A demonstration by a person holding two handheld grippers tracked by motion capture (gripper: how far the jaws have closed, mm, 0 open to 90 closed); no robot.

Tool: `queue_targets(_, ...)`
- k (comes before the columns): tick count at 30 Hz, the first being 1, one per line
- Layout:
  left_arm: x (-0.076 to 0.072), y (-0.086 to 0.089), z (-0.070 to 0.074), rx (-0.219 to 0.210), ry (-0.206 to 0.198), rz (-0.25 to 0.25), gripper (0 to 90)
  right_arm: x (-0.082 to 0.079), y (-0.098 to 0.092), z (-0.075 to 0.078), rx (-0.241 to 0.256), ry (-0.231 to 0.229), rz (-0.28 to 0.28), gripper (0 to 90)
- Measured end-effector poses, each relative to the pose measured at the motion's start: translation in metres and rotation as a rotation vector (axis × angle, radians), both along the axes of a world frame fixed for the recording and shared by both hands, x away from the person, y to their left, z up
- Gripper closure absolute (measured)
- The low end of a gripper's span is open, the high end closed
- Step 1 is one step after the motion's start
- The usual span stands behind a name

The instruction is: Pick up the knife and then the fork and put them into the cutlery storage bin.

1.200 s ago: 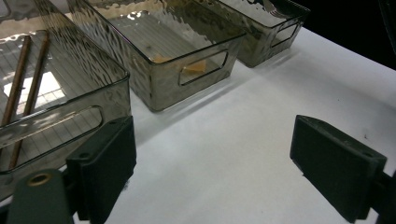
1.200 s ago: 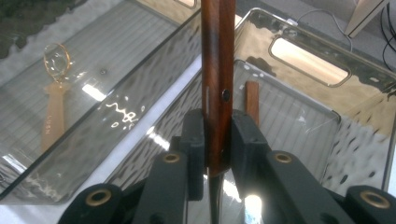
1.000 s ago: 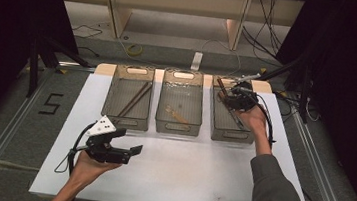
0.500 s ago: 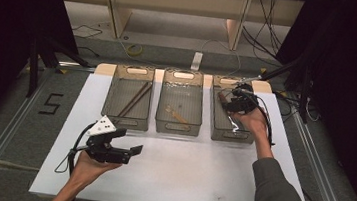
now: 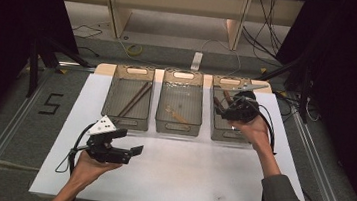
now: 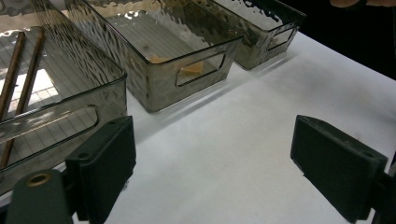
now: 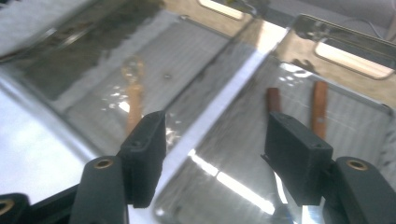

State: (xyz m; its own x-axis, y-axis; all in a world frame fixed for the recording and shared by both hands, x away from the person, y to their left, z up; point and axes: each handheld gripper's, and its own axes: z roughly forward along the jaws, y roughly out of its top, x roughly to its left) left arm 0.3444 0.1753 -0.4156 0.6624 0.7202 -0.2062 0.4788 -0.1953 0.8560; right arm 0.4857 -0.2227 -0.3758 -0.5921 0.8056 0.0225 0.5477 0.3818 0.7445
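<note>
Brown wooden utensils (image 7: 319, 108) lie in the right bin (image 5: 218, 130), right of centre in the high view, and the right gripper (image 7: 215, 154) hangs directly above them with its jaws spread wide and nothing between them. In the right gripper view two brown handles show side by side at the upper right, just beyond the right jaw, so the tool seems lined up either to reach down for one or to lift away from them; which, I cannot tell. Three smoky translucent bins sit in a row across the upper middle of the high view on the white table (image 5: 198, 183), probably one for each kind of utensil. The middle bin (image 5: 177, 127) holds one pale wooden spoon (image 5: 179, 115), and the left bin (image 5: 125, 121) holds two long dark chopsticks (image 5: 134, 98) lying at a slant. The left gripper (image 5: 131, 152) is held low over bare table at the lower left of the high view, well apart from the bins, its jaws also wide open and empty, apparently waiting its turn. One forearm comes in at each bottom corner.
</note>
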Motion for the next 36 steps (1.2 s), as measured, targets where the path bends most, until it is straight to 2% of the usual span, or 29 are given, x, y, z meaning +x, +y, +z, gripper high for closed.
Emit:
queue_targets(3,0.000,0.000,-0.001,-0.003,0.002,0.002,13.5,-0.012,0.004,0.000,0.006,-0.013,0.014,36.2)
queue_targets(9,0.000,0.000,0.000,-0.001,0.000,-0.003,13.5,-0.038,0.009,0.001,0.049,-0.049,0.043,35.1)
queue_targets(17,0.001,0.000,-0.001,0.000,0.000,-0.004,13.5,-0.064,0.013,-0.008,0.082,-0.059,0.083,32.8)
queue_targets(25,0.001,0.000,-0.003,0.003,0.007,-0.009,13.5,-0.083,0.010,-0.019,0.128,-0.071,0.110,32.1)
queue_targets(36,0.001,0.000,-0.002,0.004,0.006,-0.018,13.5,-0.100,0.004,-0.025,0.180,-0.087,0.124,31.2)
